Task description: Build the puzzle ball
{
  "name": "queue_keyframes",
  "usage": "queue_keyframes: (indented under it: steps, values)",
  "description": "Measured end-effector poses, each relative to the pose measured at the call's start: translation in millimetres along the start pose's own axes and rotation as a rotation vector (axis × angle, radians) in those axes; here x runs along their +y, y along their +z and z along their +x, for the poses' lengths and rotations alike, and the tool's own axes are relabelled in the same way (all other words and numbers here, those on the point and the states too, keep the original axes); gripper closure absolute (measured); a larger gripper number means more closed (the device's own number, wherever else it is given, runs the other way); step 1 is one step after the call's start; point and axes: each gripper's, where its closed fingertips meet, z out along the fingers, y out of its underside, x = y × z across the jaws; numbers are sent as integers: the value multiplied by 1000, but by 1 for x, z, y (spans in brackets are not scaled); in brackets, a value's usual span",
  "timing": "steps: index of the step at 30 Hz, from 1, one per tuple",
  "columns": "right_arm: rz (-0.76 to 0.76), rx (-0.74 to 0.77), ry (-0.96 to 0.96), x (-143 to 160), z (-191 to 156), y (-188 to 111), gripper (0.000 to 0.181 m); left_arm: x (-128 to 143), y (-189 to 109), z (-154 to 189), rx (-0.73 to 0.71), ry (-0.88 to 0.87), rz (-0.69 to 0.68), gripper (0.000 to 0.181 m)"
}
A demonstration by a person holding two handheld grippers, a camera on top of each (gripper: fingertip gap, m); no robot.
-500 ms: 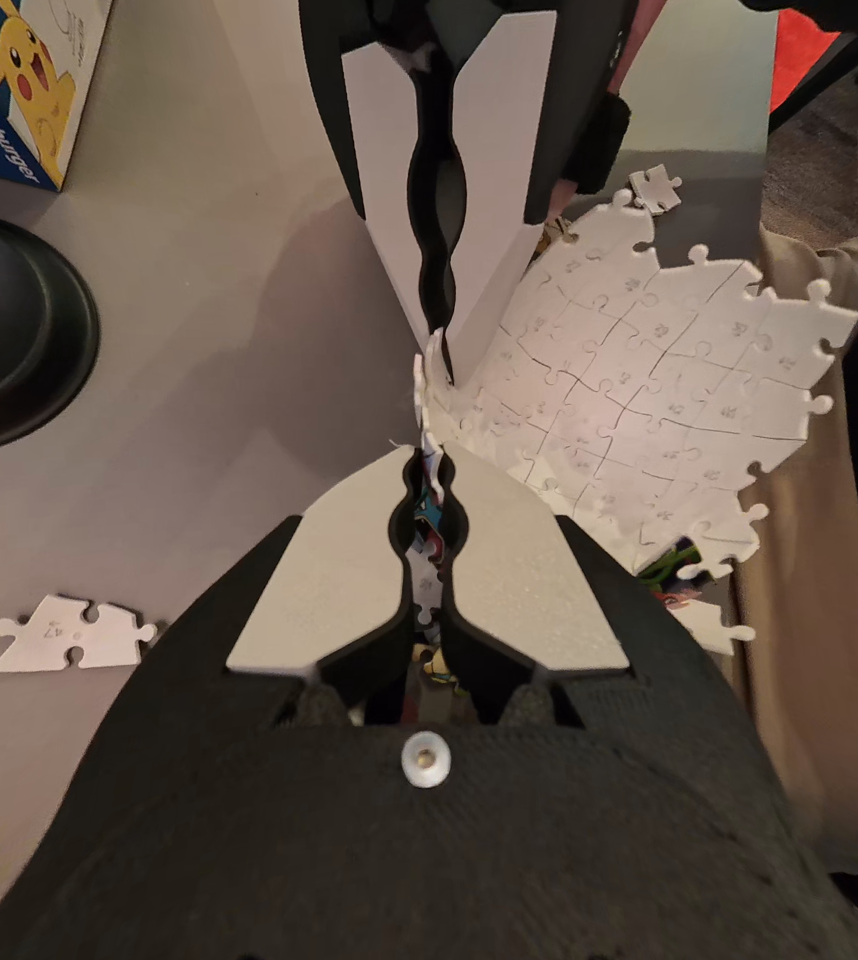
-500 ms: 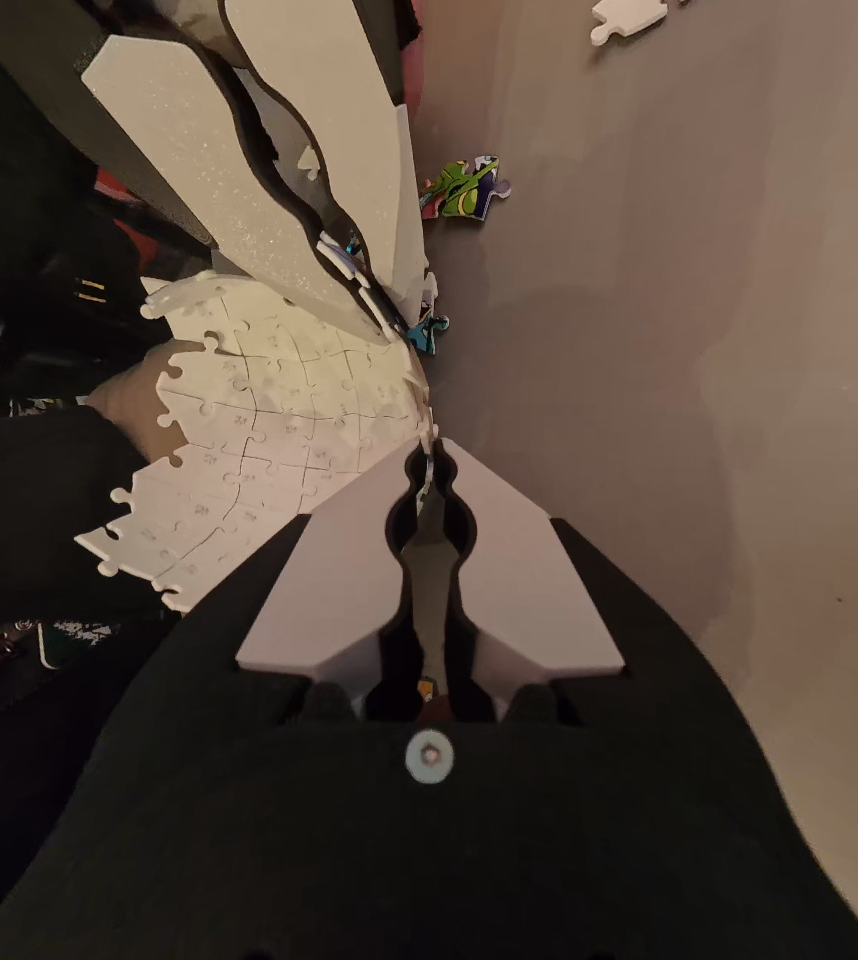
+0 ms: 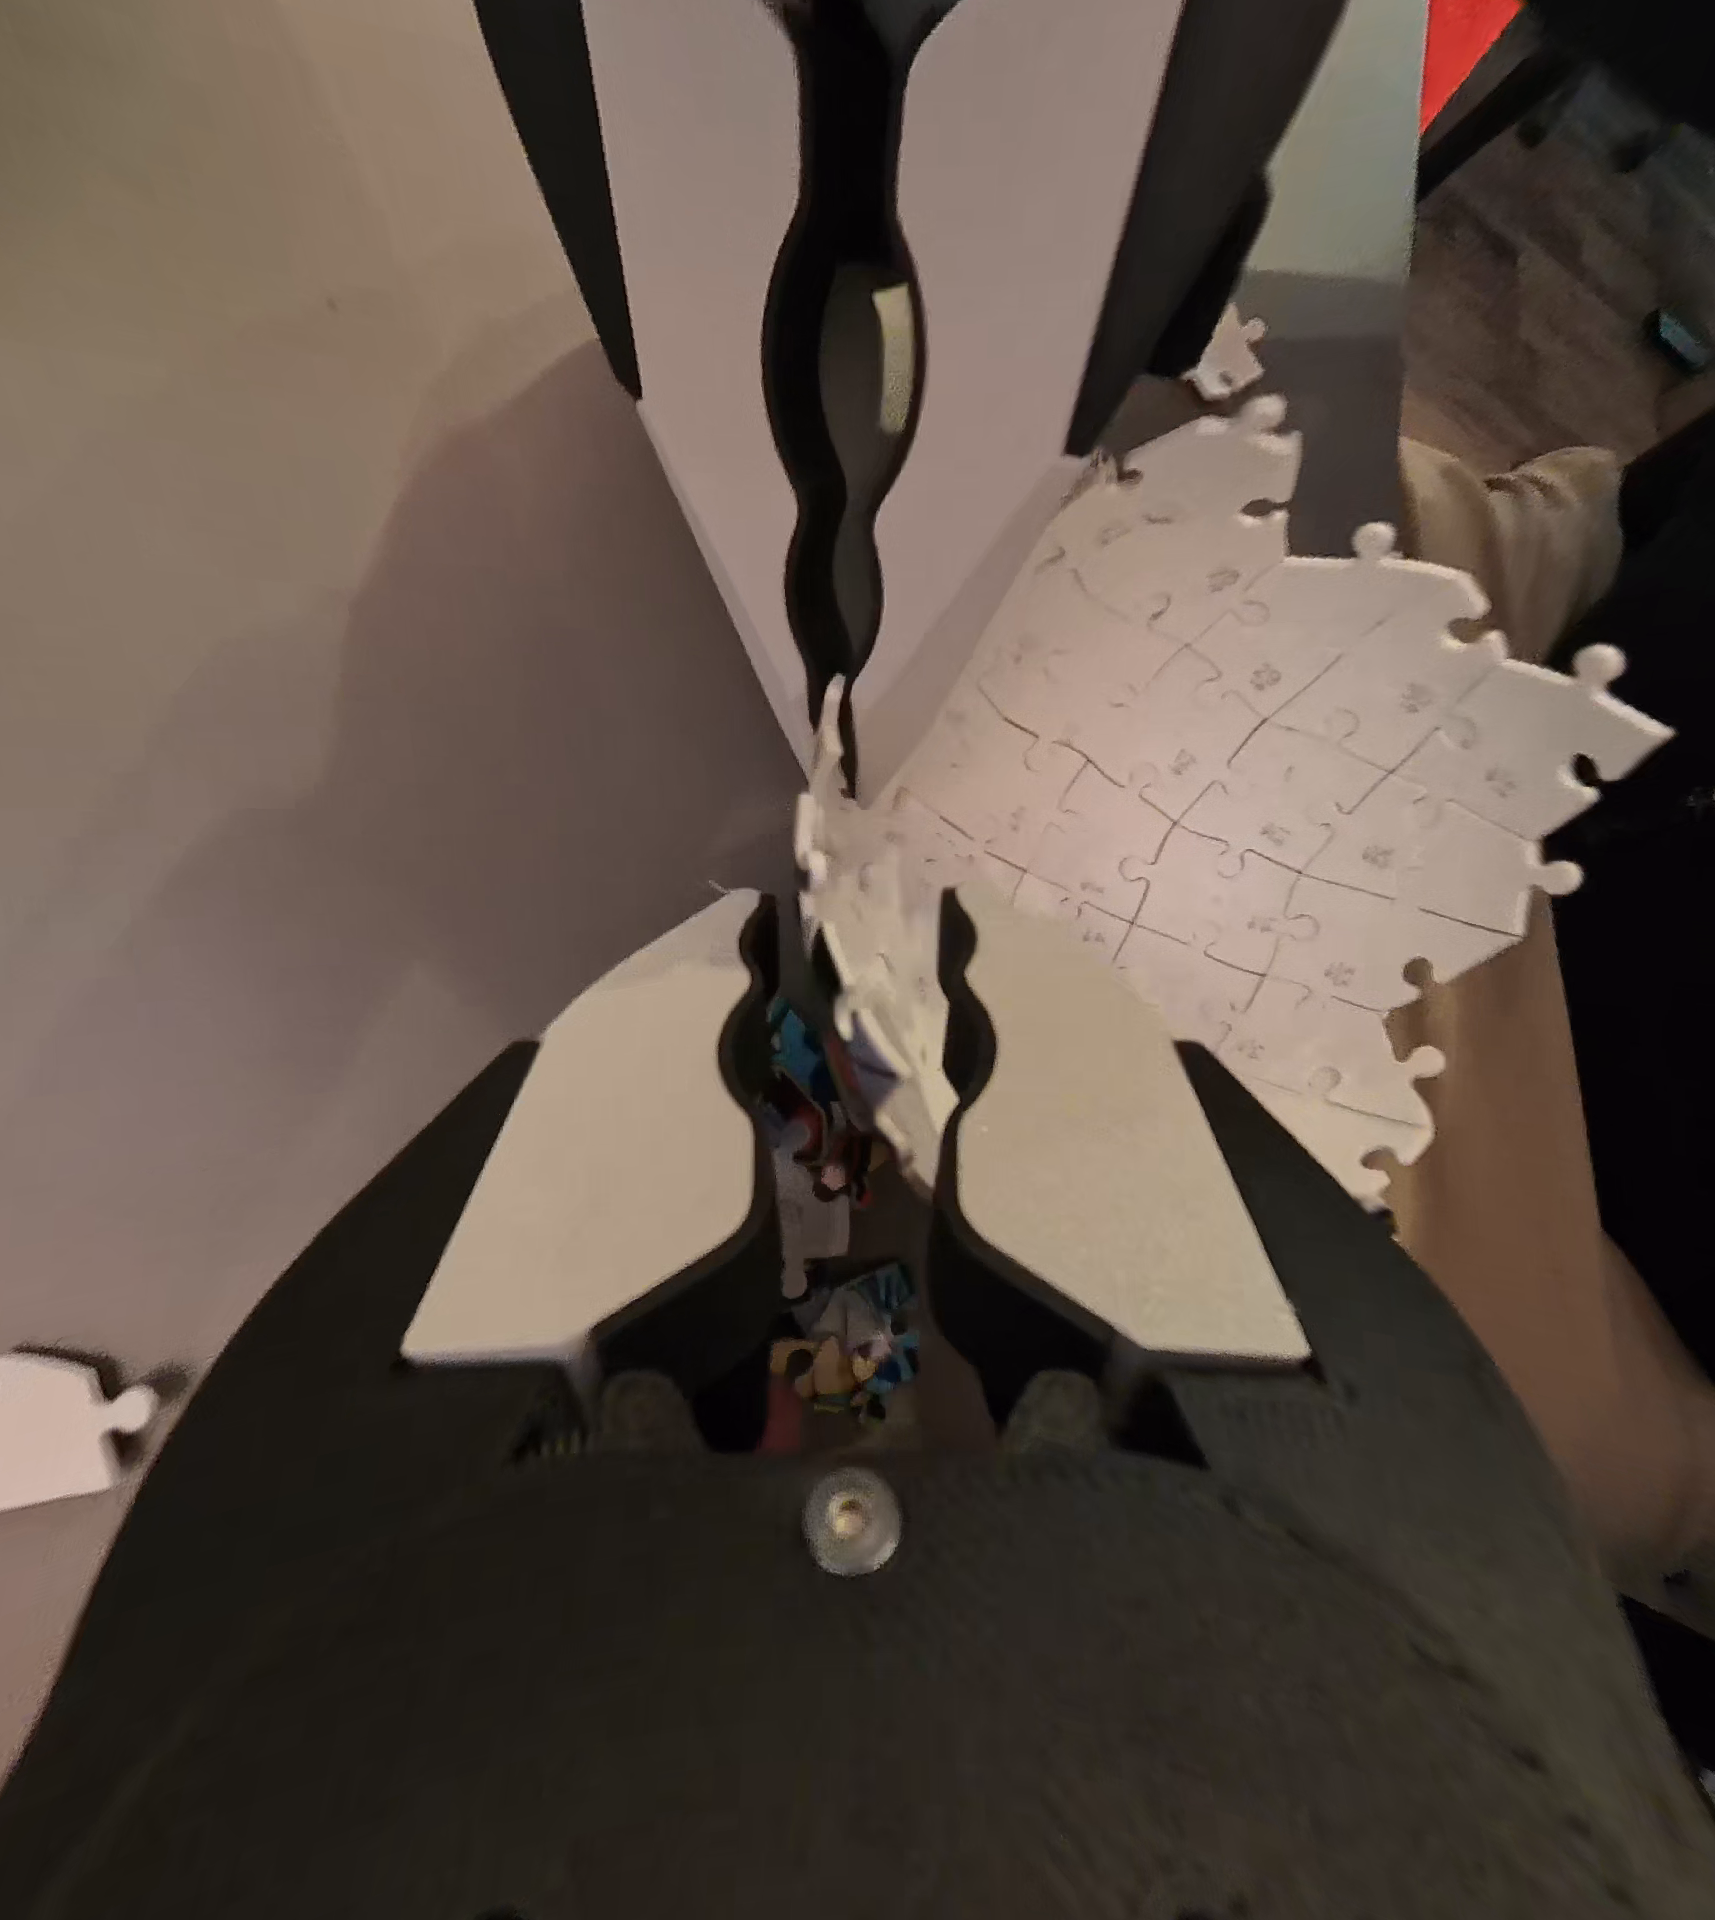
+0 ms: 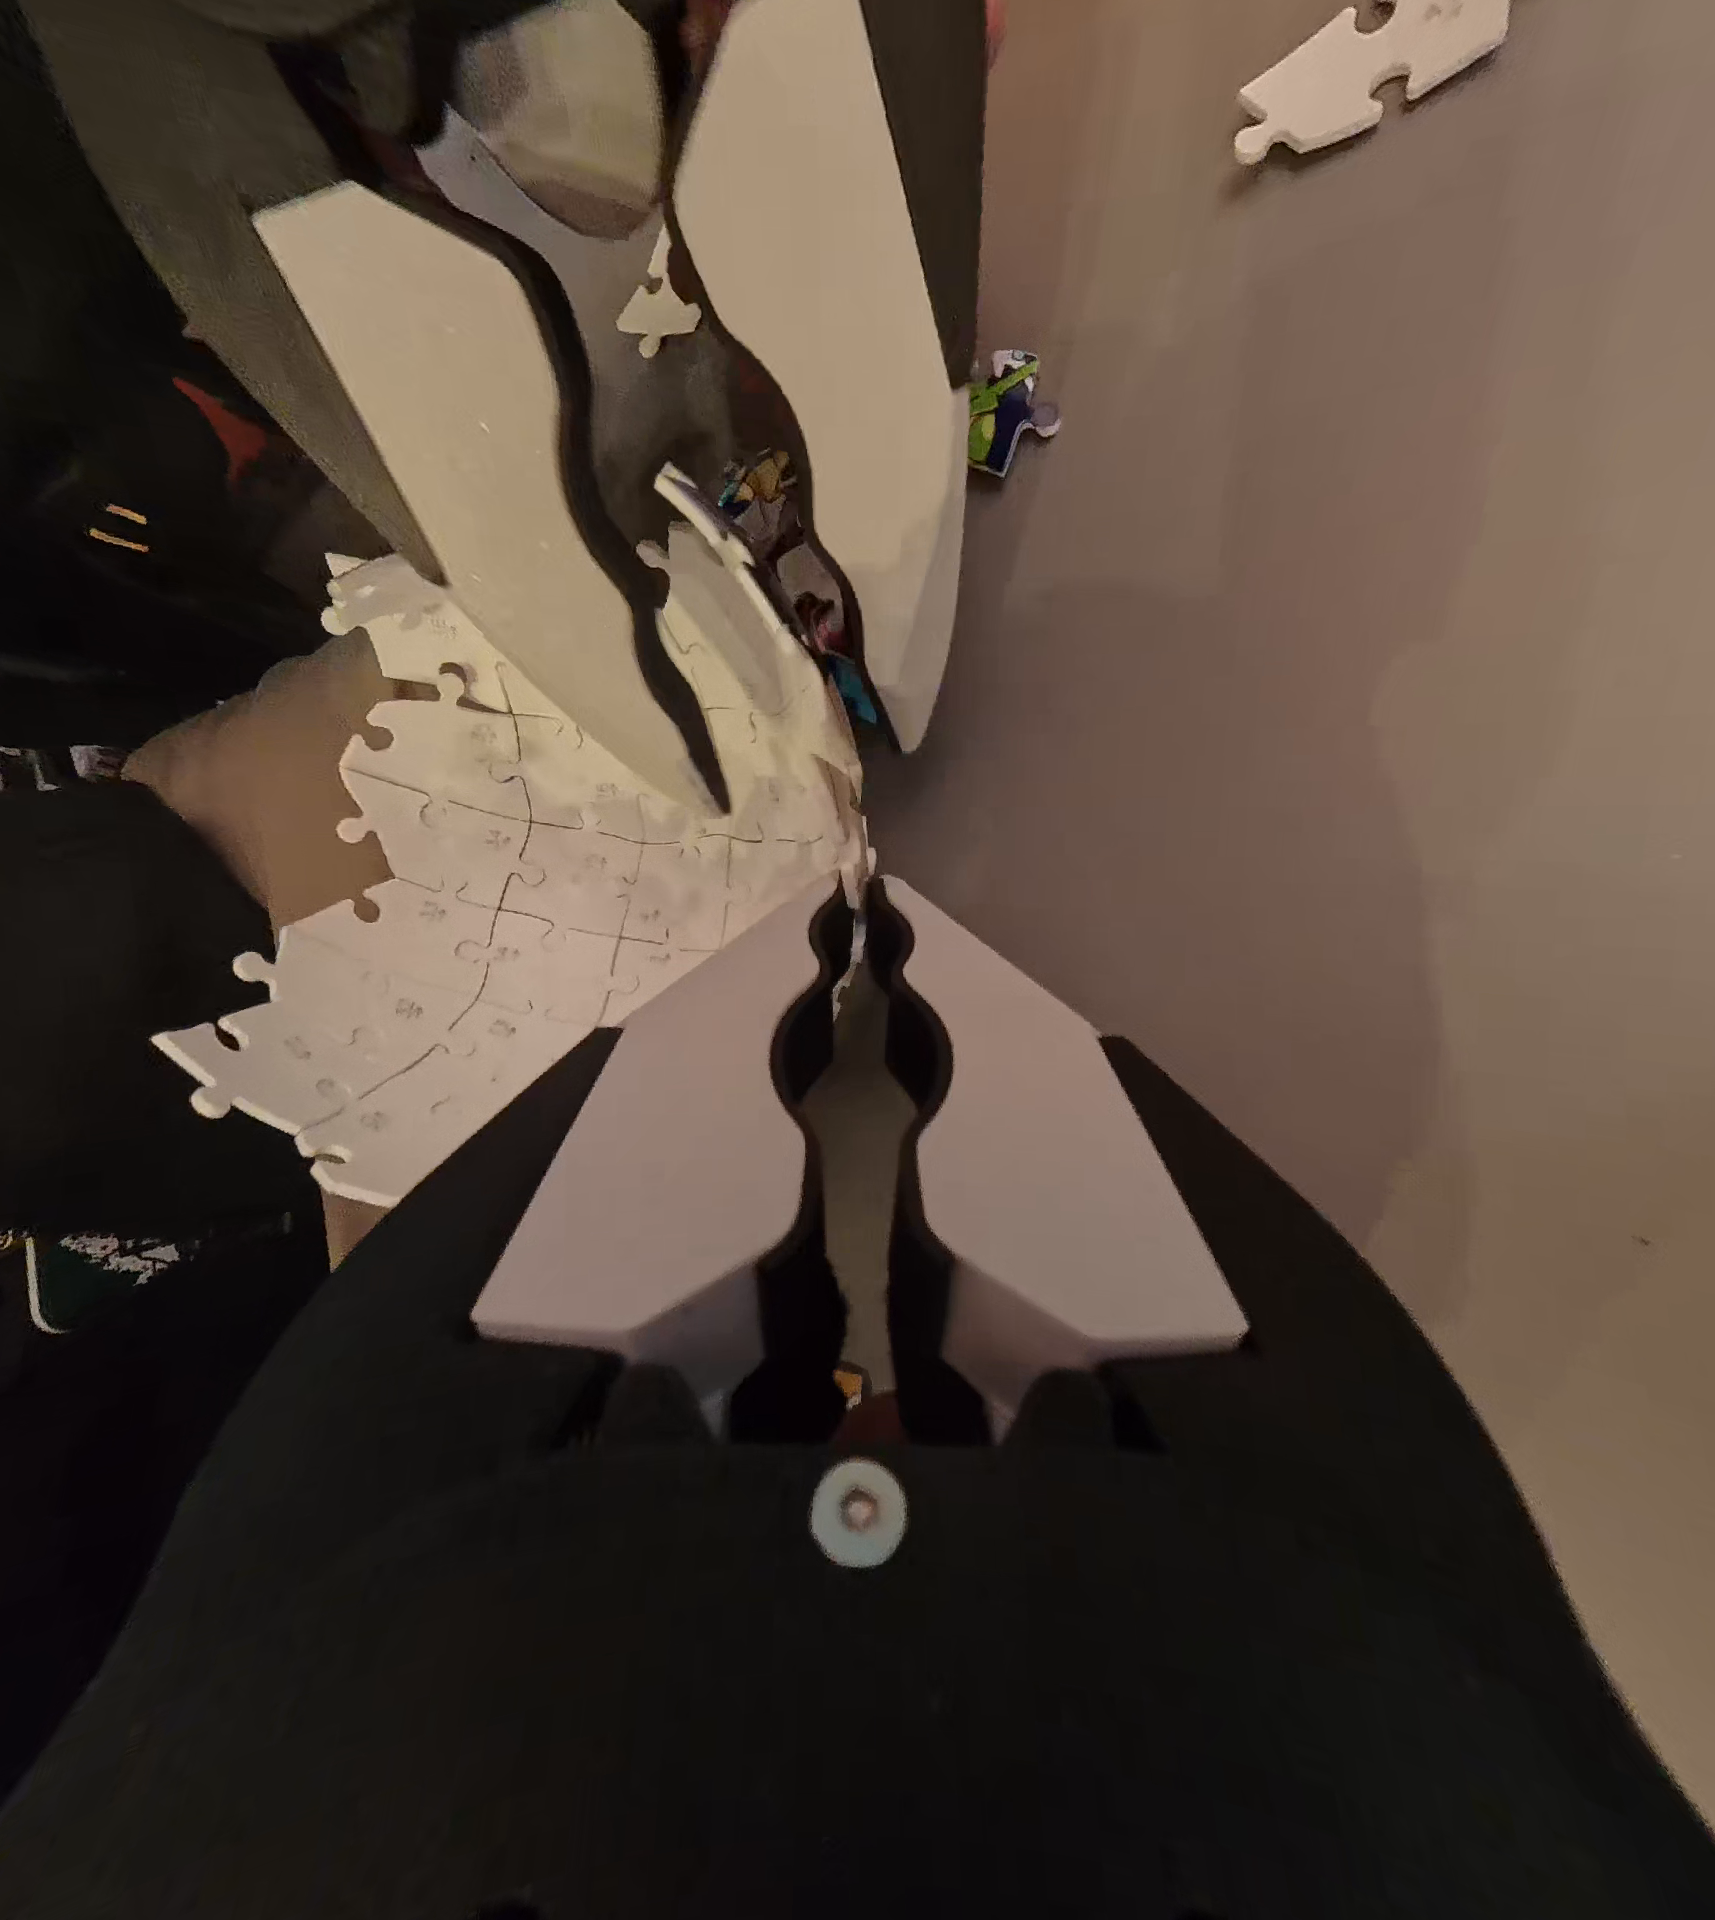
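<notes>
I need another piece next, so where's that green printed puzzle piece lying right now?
In the right wrist view, the green printed puzzle piece lies on the grey table, upper centre, just right of the left gripper.

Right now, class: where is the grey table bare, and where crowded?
Bare: the grey table between the green puzzle piece, white joined pieces and right gripper. Crowded: where the left gripper joins it at the curved white puzzle shell.

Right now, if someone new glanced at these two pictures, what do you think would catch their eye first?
First, the curved sheet of joined puzzle pieces, white backs showing, held up above the grey table. The right gripper pinches its edge from the far side, while the left gripper has its fingers apart around the edge. A loose white pair of joined pieces lies at the left wrist view's lower left.
</notes>
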Motion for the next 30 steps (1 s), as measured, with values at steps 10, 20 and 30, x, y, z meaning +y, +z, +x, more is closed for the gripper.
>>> queue_keyframes:
  steps: [10, 20, 30]
  values:
    - [-32, 11, -13, 2, -2, 2, 181, 4, 8, -4, -6, -34, -42, 174]
    - [-52, 80, -53, -3, -2, -6, 168, -1, 8, 0, -26, -10, -48, 176]
    - [-1, 79, -53, -6, -2, -7, 181, 0, 8, -3, -27, -47, -39, 175]
